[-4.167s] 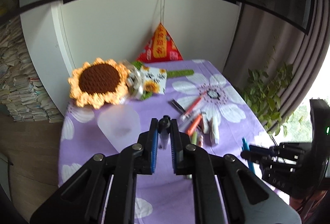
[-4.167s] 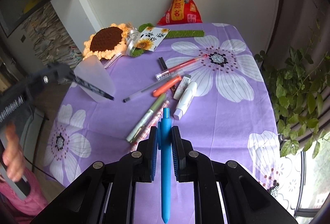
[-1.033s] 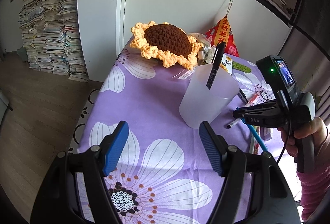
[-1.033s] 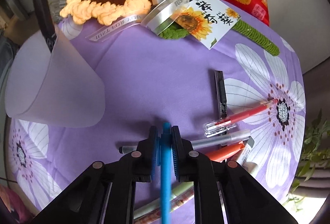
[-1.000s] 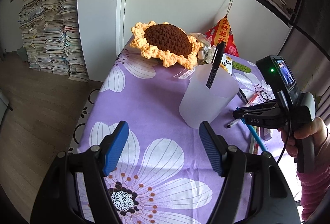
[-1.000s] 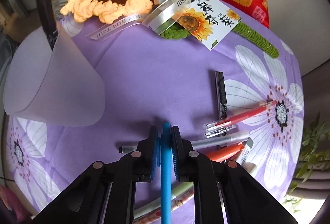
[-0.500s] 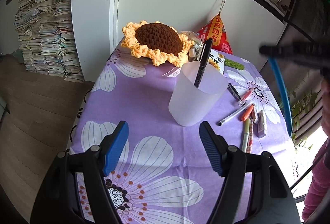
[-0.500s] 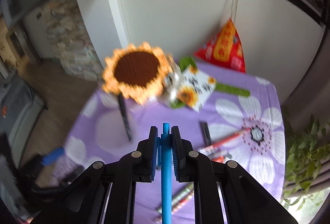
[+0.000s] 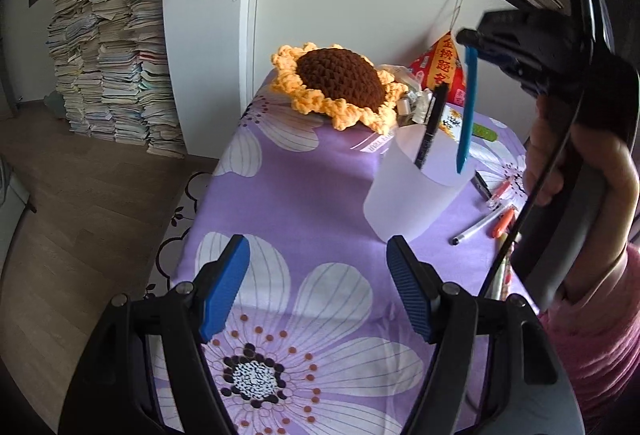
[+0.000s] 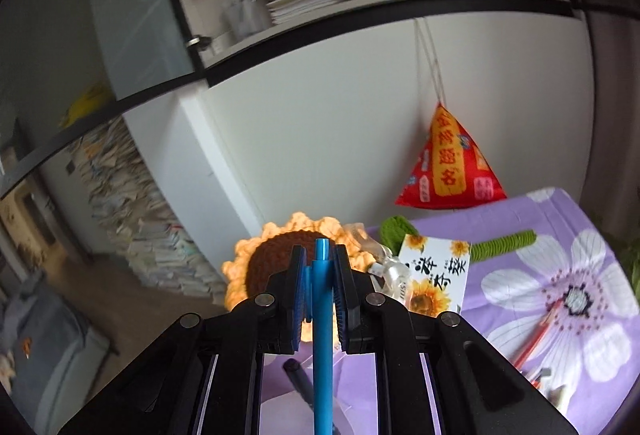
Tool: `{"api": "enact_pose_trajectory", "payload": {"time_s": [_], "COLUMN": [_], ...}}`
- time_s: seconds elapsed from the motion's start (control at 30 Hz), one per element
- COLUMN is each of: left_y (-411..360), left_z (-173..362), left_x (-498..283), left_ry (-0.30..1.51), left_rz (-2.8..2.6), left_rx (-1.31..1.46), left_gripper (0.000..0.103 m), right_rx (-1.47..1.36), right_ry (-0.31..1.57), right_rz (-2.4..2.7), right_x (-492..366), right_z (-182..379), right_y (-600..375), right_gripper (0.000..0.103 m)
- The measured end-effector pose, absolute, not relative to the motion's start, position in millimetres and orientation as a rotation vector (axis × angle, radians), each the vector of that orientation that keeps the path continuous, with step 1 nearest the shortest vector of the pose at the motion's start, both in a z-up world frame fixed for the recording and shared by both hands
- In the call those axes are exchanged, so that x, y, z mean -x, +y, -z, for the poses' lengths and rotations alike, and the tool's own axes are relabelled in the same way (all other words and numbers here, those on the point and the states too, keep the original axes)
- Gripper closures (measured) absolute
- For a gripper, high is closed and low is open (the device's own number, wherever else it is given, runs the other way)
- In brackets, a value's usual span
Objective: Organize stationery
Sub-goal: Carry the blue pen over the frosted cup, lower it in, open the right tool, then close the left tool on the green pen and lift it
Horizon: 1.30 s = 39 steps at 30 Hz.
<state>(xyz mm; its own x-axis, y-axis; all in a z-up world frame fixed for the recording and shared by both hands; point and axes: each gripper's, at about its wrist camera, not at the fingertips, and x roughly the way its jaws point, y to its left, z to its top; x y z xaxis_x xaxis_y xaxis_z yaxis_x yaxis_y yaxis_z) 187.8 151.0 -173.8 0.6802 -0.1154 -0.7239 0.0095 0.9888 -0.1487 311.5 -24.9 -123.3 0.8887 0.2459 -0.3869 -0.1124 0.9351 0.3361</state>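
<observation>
Cup (image 9: 416,199) holds black pen (image 9: 430,127); right claw (image 9: 472,39) dangles blue pen (image 9: 467,115) above.

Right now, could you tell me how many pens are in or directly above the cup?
2: a black pen stands inside the cup, and a blue pen hangs above it in the right hand-held gripper.

The red pouch (image 10: 448,167) bears "金榜题名"; other print is unreadable.
</observation>
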Motion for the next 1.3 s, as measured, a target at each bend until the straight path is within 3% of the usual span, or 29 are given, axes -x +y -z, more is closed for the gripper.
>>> {"api": "enact_pose_trajectory", "payload": {"time_s": [0.33,0.6,0.67,0.73,0.8,1.07,1.3], "left_y": [145,134,129,124,119,76,12], "left_z": [179,173,171,169,166,169,188], "left_x": [-197,-189,-186,-182,-177,-173,-180], "left_ry": [0.837,0.832,0.829,0.823,0.817,0.838,0.886], "left_rz": [0.089,0.113,0.123,0.137,0.156,0.289,0.44], "left_rx": [0.139,0.121,0.114,0.108,0.105,0.066,-0.034], "left_gripper": [0.033,0.033,0.033,0.033,0.033,0.035,0.049], "right_rx": [-0.245,-0.206,-0.203,-0.19,-0.194,-0.172,-0.307], "right_ry": [0.461,0.617,0.68,0.723,0.713,0.797,1.02], "right_rz": [-0.206,-0.256,-0.311,-0.33,-0.339,-0.256,-0.101], "right_x": [-291,-283,-285,-281,-270,-225,-212], "right_z": [142,160,163,164,162,158,213], "right_y": [-30,-31,-32,-33,-42,-115,-183], "right_gripper": [0.089,0.089,0.085,0.066,0.06,0.06,0.06]}}
